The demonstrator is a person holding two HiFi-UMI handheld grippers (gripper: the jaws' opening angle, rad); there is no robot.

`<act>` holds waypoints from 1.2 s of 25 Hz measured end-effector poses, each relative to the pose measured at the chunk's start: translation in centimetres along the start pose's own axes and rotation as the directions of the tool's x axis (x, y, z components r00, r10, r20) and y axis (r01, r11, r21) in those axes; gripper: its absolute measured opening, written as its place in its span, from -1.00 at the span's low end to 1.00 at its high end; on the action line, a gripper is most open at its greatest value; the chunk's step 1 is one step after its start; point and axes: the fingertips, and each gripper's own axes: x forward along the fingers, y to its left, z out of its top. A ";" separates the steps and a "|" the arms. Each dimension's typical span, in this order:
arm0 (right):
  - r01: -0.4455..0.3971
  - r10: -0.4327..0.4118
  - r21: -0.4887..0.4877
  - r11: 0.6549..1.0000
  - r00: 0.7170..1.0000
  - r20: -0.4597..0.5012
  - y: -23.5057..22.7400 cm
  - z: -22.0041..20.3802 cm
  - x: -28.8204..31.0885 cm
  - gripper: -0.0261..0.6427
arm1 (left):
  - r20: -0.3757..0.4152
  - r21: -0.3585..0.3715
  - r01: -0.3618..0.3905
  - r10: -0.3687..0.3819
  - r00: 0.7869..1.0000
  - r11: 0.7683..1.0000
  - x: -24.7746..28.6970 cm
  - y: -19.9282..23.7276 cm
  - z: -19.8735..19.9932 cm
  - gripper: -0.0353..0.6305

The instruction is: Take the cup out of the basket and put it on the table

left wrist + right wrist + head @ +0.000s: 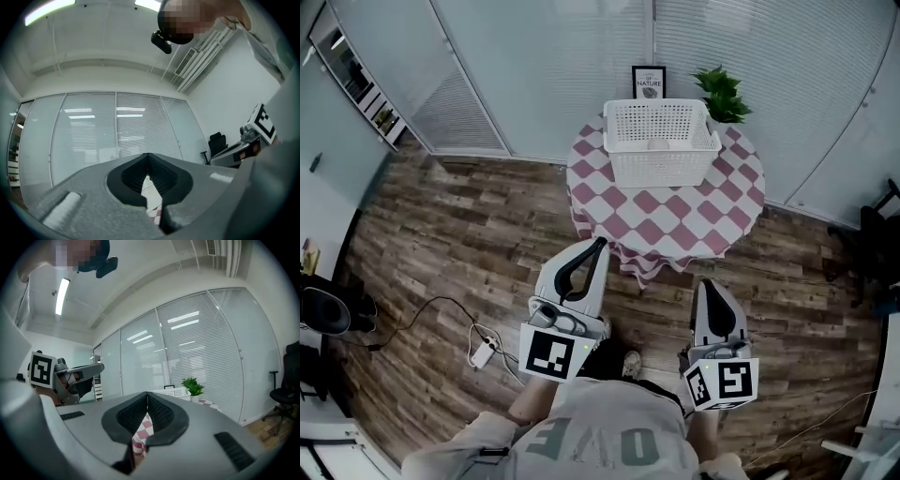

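Note:
A white lattice basket stands at the back of a round table covered with a red-and-white checked cloth. Inside the basket a pale rounded shape shows, probably the cup; it is too small to make out. My left gripper hangs over the floor just short of the table's near edge, jaws shut and empty. My right gripper is lower and to the right, also shut with nothing in it. In the right gripper view the basket lies far ahead, beyond the closed tips. The left gripper view shows closed tips and a sliver of cloth.
A potted plant and a small framed picture stand behind the basket. Glass walls with blinds close off the back. A cable and power strip lie on the wooden floor at the left. A black office chair stands at the right.

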 end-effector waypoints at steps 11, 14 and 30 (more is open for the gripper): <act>0.042 -0.043 -0.030 0.999 0.999 -0.028 -1.7 0.7 10.4 -0.89 | 0.064 -0.107 0.013 -0.006 0.998 0.994 8.6 7.6 -4.0 -0.88; 0.043 -0.043 -0.068 0.997 0.999 -0.007 -1.5 2.3 14.3 -0.89 | 0.075 -0.112 0.004 0.005 0.997 0.994 10.8 10.8 -4.5 -0.88; 0.088 -0.089 -0.023 0.996 0.995 -0.047 -1.5 2.0 27.3 -0.89 | 0.107 -0.157 0.062 -0.046 0.993 0.986 19.5 20.0 -8.2 -0.88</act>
